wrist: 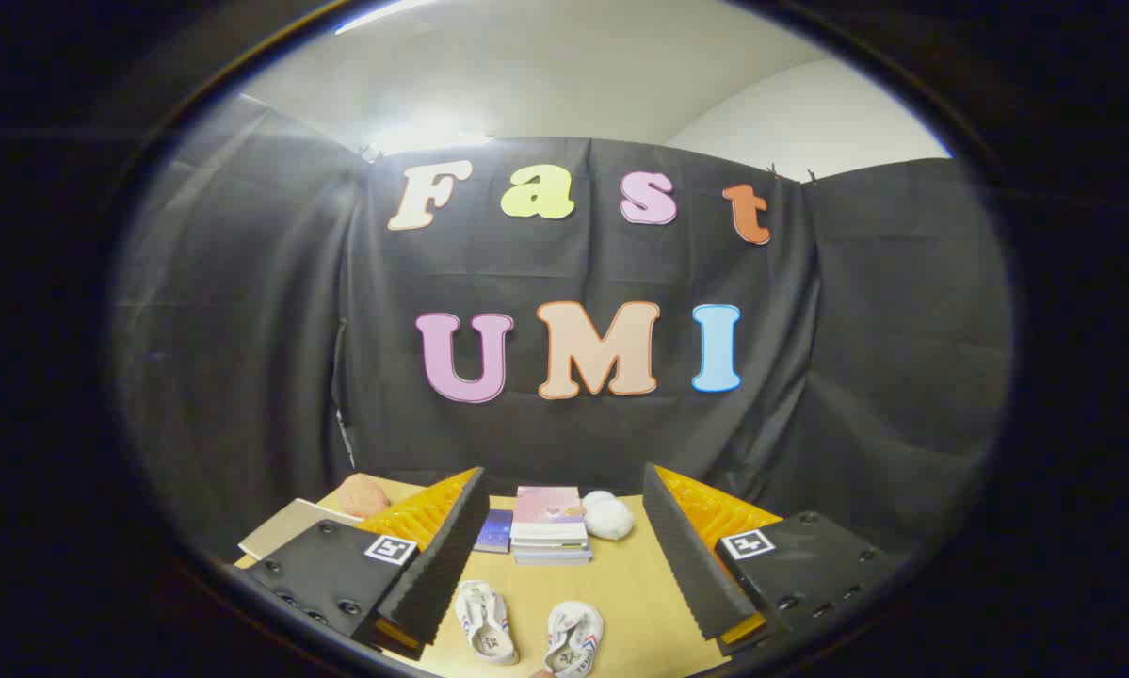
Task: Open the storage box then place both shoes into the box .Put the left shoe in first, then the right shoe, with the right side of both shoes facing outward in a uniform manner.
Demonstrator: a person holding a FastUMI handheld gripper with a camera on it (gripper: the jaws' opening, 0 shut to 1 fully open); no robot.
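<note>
Tool (564, 565) is hovering, ridged fingers apart; two white fabric shoes (526, 638) are lying between them on the wooden worktop (630, 584).

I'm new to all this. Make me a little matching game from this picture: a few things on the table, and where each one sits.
Things:
1. pair of shoes
2. stack of books
3. white plush ball
4. claw

Places or states:
A. beyond the shoes, farther along the table
B. open, holding nothing
C. right beside the books
D. between the fingers, nearest

Pairs: 1-D, 2-A, 3-C, 4-B
</note>
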